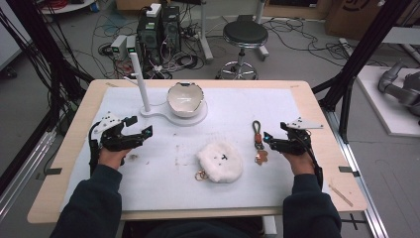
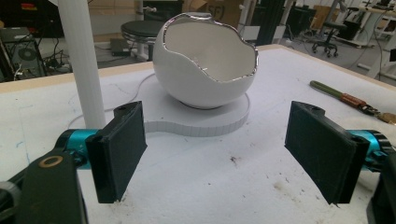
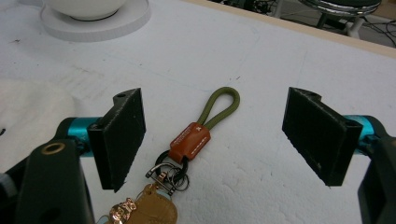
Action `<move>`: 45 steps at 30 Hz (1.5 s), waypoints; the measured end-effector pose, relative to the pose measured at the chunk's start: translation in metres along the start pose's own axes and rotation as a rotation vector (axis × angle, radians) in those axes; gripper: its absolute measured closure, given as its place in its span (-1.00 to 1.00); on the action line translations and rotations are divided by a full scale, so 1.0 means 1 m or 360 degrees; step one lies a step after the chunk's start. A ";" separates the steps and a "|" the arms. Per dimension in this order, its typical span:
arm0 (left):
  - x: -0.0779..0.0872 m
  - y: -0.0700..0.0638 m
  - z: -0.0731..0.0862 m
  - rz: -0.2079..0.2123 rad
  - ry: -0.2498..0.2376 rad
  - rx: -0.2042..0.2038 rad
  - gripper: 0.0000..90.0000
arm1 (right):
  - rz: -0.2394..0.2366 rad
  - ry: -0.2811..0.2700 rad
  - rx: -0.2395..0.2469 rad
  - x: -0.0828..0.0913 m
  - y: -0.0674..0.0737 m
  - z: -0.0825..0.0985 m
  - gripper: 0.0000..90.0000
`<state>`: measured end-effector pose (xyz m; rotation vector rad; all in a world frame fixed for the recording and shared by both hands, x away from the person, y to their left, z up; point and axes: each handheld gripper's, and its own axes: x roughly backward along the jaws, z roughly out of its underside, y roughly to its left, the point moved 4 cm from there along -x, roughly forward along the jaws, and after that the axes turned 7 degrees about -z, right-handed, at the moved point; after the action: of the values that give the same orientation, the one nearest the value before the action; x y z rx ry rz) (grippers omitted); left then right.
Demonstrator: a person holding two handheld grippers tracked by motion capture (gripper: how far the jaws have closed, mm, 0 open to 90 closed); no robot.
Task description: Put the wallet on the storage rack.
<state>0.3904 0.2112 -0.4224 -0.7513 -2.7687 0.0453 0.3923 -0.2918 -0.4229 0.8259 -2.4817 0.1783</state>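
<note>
Keychain [image 3: 196,140] lies on table directly ahead of right gripper [image 3: 212,140], between its wide-apart jaws, nothing clamped. Long axis runs away from jaws, green loop at far end. Left gripper [image 1: 136,130] farther off, jaws apart, empty, facing eggshell bowl [image 2: 205,60].

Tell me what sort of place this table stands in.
Most likely a robotics or recording lab. Computer towers with tangled cables sit on the floor beyond the table, beside a stool, and black frame struts flank the workspace.
</note>
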 end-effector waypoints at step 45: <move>-0.010 -0.016 0.005 0.0053 0.0090 -0.0037 -0.50 | -0.0655 0.0520 0.0081 -0.055 0.093 0.025 -0.14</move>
<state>0.3900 0.1929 -0.4282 -0.7923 -2.7078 -0.0016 0.3638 -0.1949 -0.4694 1.2028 -1.9669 0.2111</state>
